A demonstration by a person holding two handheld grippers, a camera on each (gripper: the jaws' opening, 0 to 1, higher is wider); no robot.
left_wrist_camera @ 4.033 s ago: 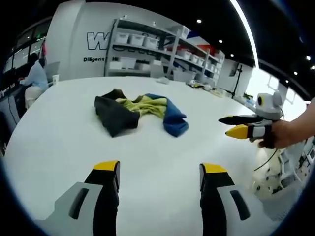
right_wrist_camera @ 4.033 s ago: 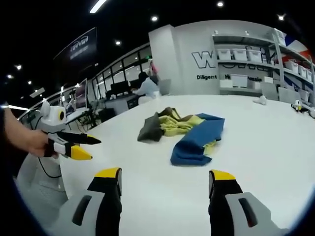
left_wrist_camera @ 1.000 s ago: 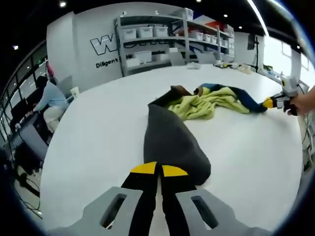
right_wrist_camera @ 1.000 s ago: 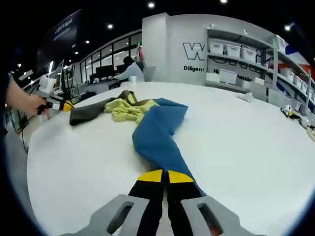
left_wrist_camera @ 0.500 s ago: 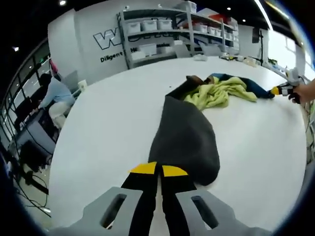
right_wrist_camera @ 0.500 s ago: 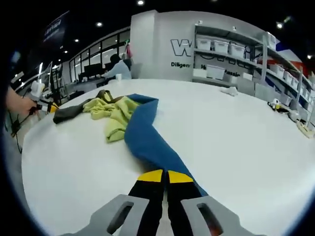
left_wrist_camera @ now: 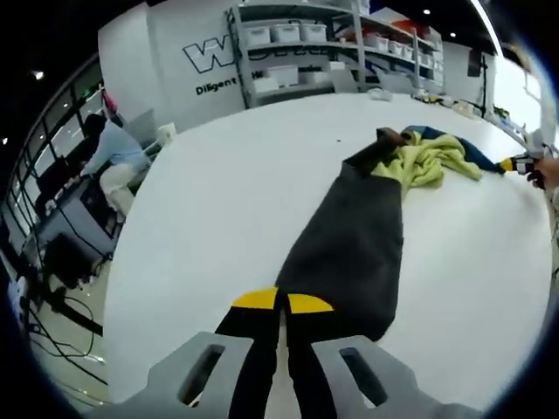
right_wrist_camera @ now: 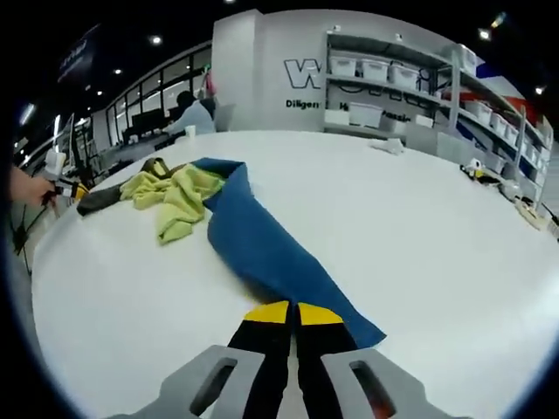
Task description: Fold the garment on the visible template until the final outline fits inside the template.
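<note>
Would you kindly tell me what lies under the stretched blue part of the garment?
The blue fabric panel lies flat on the white round table. Whatever sits directly beneath it, such as a template, is covered.

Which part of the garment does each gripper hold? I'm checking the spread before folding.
The left gripper pinches the end of the garment's dark grey section; the right gripper pinches the end of its blue section.
</note>
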